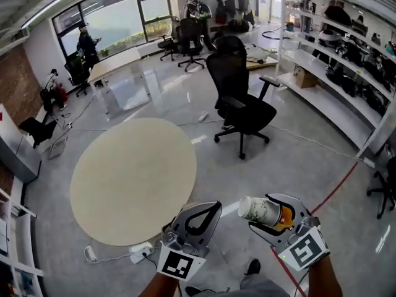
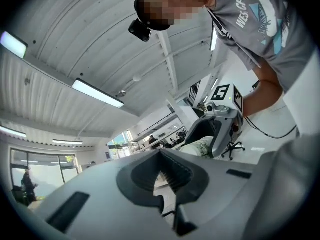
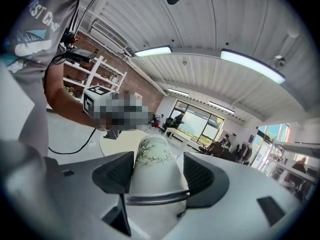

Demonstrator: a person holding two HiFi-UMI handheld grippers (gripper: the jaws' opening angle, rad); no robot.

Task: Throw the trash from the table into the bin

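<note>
Cup off the table
White paper with green leaf print, on its side, clamped in the right gripper beyond the round table's edge.

Round table left of paper cup, office chair behind both.

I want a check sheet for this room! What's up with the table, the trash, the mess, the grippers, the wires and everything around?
Surface: round beige table, top bare.
Job's things: white paper cup with a leaf print, held off the table; no bin seen.
Clutter: nothing seen.
Grippers: right gripper shut on the paper cup; left gripper shut, empty.
Cables: white power strip with its cord on the floor by the table.
Surroundings: black office chair, white shelves, windows far off.
</note>
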